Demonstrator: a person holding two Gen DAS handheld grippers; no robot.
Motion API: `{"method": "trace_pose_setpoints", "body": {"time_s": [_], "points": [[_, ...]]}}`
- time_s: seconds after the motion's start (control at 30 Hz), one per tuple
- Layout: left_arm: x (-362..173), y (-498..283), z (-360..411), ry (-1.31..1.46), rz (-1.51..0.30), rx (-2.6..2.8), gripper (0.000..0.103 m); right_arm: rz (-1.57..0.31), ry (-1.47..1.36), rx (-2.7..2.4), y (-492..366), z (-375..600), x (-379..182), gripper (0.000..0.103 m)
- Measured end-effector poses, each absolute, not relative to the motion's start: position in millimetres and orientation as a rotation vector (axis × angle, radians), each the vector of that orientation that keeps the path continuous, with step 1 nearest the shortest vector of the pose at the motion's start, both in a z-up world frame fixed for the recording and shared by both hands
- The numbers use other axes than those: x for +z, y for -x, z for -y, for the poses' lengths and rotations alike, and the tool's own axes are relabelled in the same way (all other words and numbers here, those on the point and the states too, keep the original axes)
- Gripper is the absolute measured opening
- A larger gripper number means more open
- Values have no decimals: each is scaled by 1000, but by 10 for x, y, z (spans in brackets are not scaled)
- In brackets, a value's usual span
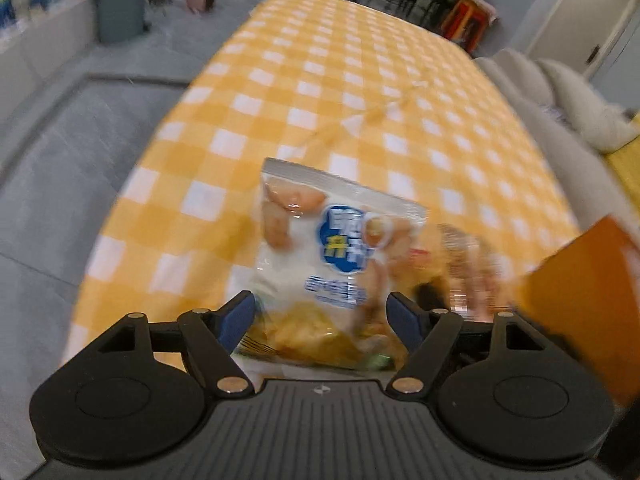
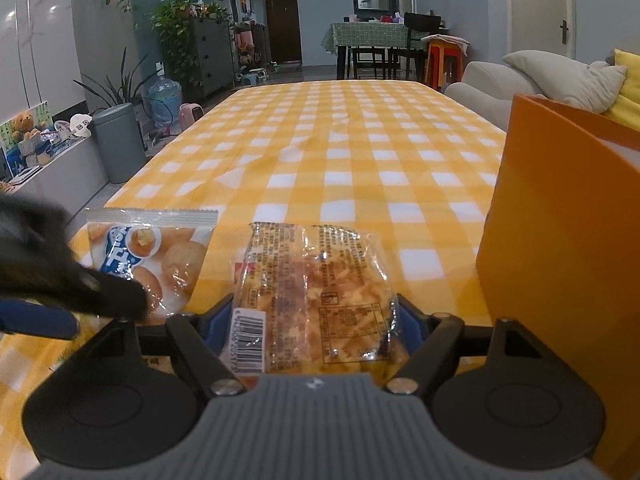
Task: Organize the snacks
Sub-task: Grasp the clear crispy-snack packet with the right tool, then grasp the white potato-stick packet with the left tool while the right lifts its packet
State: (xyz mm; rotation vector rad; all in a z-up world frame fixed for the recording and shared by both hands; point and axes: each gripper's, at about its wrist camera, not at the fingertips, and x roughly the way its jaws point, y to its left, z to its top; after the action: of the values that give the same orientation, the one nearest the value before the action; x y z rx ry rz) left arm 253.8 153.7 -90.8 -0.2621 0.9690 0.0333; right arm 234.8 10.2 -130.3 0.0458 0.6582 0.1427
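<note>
A white bun packet with a blue label (image 1: 320,248) lies on the yellow checked table, between the open fingers of my left gripper (image 1: 320,316); the view is blurred. It also shows in the right wrist view (image 2: 148,256), with the left gripper's dark body over its near corner. A clear-wrapped pastry packet with a barcode (image 2: 316,300) sits between the fingers of my right gripper (image 2: 316,320), which close on its sides. It shows blurred in the left wrist view (image 1: 468,264).
An orange box (image 2: 560,248) stands upright at the right, close beside my right gripper, also in the left wrist view (image 1: 580,300). The checked table (image 2: 340,140) stretches far ahead. A grey bin (image 2: 120,140) stands on the floor left; a sofa (image 2: 520,80) right.
</note>
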Motion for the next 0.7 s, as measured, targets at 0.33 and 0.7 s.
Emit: {"method": "trace_pose_setpoints", "body": {"time_s": [0.33, 0.7], "points": [[-1011, -2653, -1487, 195, -910, 48, 103, -662, -26, 137, -2354, -112, -1306, 77], [-996, -2596, -1341, 125, -901, 47, 85, -664, -17, 136, -2352, -126, -1305, 78]]}}
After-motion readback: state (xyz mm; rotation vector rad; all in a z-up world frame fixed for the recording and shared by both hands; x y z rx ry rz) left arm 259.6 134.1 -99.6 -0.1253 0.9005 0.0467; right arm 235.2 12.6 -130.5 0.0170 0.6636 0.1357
